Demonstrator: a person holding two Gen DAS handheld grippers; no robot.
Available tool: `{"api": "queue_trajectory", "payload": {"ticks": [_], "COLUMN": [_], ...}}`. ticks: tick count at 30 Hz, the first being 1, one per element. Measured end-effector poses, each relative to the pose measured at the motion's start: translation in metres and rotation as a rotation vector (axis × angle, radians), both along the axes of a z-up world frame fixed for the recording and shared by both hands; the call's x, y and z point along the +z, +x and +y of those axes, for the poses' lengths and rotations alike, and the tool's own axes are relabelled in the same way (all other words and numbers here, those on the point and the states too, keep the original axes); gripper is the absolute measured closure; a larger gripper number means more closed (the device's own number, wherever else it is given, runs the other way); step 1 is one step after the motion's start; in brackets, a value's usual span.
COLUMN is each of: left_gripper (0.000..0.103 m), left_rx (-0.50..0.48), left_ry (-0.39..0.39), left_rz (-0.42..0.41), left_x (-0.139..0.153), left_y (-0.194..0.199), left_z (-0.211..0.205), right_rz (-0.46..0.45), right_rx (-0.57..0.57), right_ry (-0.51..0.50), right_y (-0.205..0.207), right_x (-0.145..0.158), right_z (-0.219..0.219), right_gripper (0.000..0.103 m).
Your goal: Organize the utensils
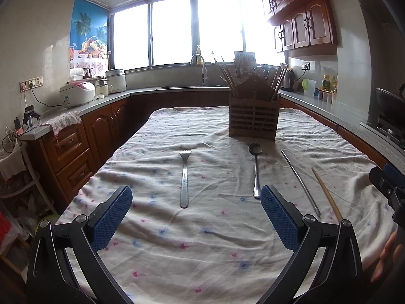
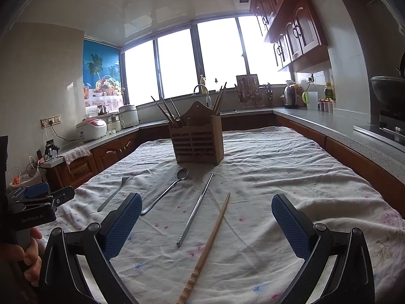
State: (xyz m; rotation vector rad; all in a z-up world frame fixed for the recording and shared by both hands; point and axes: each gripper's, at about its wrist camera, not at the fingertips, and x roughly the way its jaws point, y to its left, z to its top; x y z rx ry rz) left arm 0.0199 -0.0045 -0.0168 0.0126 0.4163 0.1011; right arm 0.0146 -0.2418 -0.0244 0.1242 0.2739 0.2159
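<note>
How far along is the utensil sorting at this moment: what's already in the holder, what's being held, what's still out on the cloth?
Done: the wooden holder has several chopsticks standing in it, though whether they were put there during this job isn't shown. In hand: nothing; the left claw and right claw are both open and empty. Left: fork, spoon, metal chopstick and wooden chopstick all lie on the tablecloth.

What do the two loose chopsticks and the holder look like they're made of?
Thin chopstick: looks like polished metal, probably steel, silvery with a glint.
Thicker chopstick: looks like bamboo or wood, matte tan, with ringed nodes near its end.
Holder: looks like brown wood, with a slatted front and dull finish.
</note>
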Motion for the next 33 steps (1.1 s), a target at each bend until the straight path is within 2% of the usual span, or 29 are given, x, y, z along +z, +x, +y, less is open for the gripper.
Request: {"api": "queue_trajectory", "payload": {"ticks": [33], "left_gripper": [0.0], "left_rx": [-0.031], "left_ry": [-0.001], "left_rz": [-0.001], "left_x": [0.0059], "left_y": [0.0016], "left_z": [-0.0067], "right_rz": [-0.008], "right_rx": [0.016], "right_ry": [0.013], "right_y": [-0.001], "right_x": [0.0047], "right_z": [0.002], "right_gripper": [0.0]}}
